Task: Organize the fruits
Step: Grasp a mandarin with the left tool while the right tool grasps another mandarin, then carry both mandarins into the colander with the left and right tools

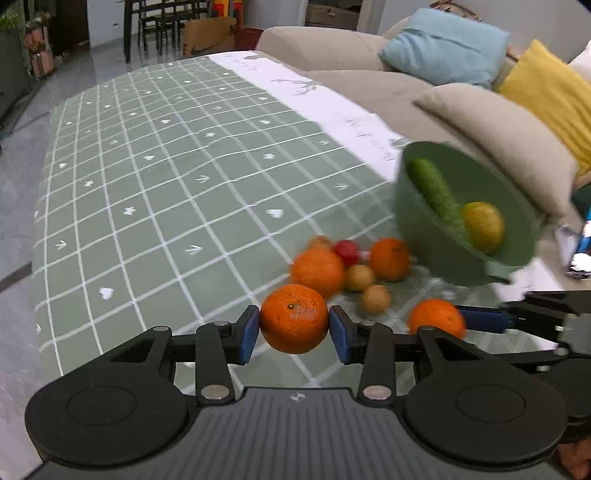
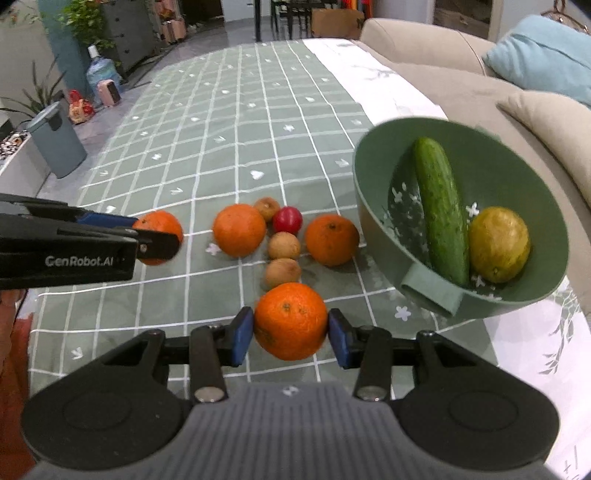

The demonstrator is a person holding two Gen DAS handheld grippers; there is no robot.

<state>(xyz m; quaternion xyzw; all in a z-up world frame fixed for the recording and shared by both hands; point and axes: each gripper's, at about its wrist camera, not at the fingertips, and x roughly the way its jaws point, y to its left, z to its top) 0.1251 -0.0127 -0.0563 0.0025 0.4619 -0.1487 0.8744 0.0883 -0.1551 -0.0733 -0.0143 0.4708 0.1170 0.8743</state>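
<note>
Both tongs closed on oranges over a green checked counter beside a beige sofa.

The counter (image 2: pixel 229 122) wears a green cloth with white grid lines and a white strip along the sofa (image 2: pixel 443 74) side; blue (image 1: pixel 447 46) and yellow (image 1: pixel 546 88) cushions lie on the sofa, dark dining chairs (image 1: pixel 166 18) and a grey bin (image 2: pixel 59 144) stand on the floor beyond. The left tongs (image 1: pixel 294 326) pinch one orange (image 1: pixel 294 319) between blue pads, and the right tongs (image 2: pixel 290 330) pinch another orange (image 2: pixel 290 320) the same way. Ahead lie two loose oranges (image 2: pixel 239 230) (image 2: pixel 331 240), three small brown fruits (image 2: pixel 283 245) and a red one (image 2: pixel 287 220), clustered close together. To their right a green bowl (image 2: pixel 373 177) holds a cucumber (image 2: pixel 439 210) touching a yellow-green fruit (image 2: pixel 498 243).
</note>
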